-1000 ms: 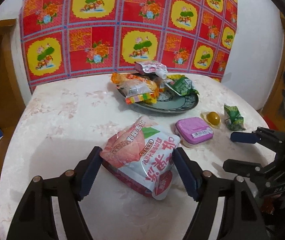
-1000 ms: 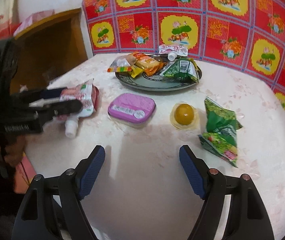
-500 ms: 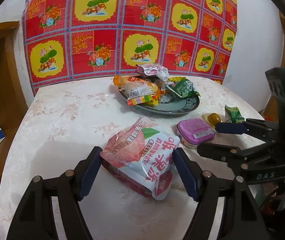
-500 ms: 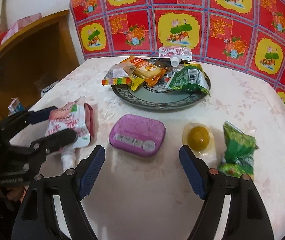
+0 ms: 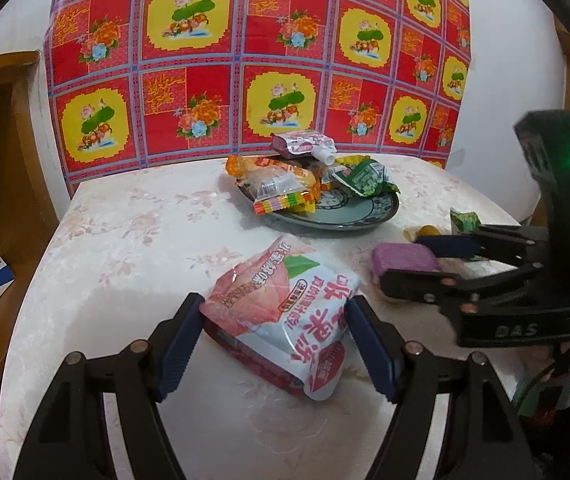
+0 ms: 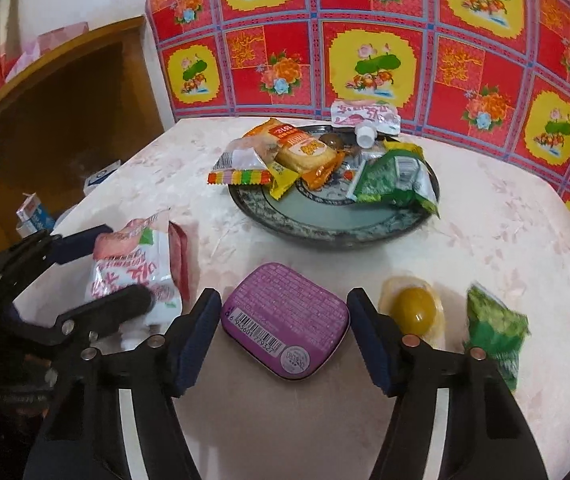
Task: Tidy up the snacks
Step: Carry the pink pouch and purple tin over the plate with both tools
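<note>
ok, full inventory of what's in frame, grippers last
table: 1, pale floral cloth, under everything
plate: 1, grey-green patterned, far centre
snack packets on plate: several, orange, yellow, green, striped, piled
spouted pouch: 1, white-pink, plate's far rim
pink pouch: 1, near left
purple tin: 1, near centre
jelly cup: 1, yellow, beside tin
green packet: 1, near right
left gripper: jaws pressing pink pouch
right gripper: jaws just closing, astride tin, small gaps showing

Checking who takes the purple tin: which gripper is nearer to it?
Right. The right gripper straddles the purple tin, jaws just closing around it. The left gripper sits beside it, clamped on the pink pouch.
</note>
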